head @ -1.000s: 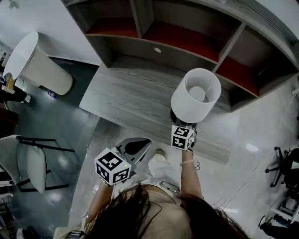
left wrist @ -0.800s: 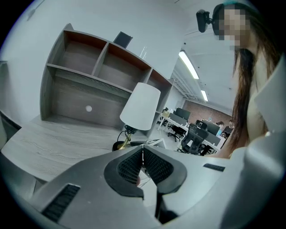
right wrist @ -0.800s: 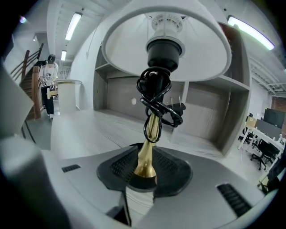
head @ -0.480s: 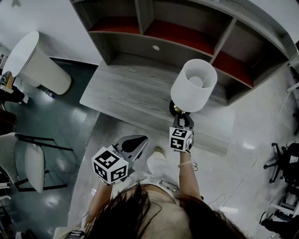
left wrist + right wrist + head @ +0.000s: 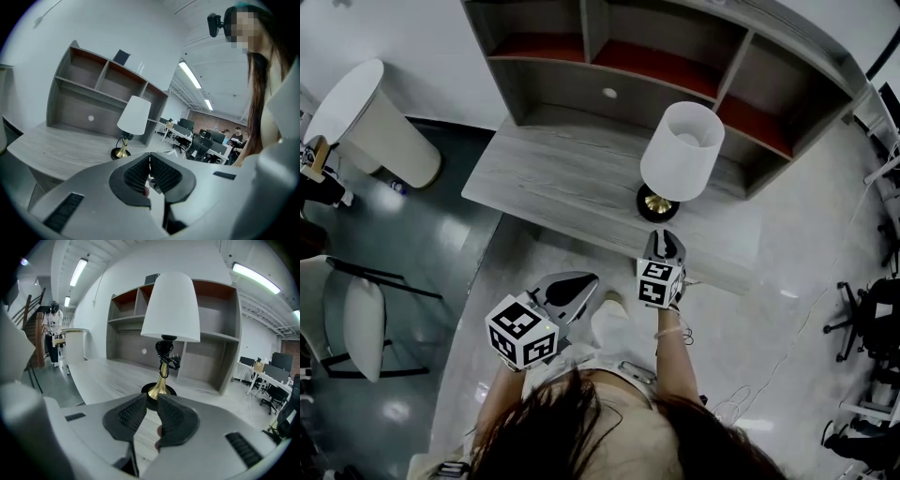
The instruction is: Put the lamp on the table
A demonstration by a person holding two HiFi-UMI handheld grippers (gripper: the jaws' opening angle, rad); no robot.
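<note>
Jaws first: on the right gripper (image 5: 152, 399) I see a narrow gap between the ribbed black pads, nothing in it. The left gripper (image 5: 150, 157) has its pads pressed together, empty, held low by my operator's body, well apart from the desk.

The lamp (image 5: 680, 155) stands upright on the table (image 5: 553, 178), free of both grippers. It has a smooth white tapered shade, a brass stem with black cord bundled round it (image 5: 168, 358), and a round black base (image 5: 657, 202) sitting flat on the grey wood-grain top, near the front edge.

A second ago the right gripper was tucked up under the shade at the stem; now it's pulled back, just short of the base.

Behind the lamp is a grey shelf unit (image 5: 675, 56) with red-brown back panels. The floor is glossy, pale to the right and dark teal to the left. Office desks and chairs show far off in the left gripper view.
</note>
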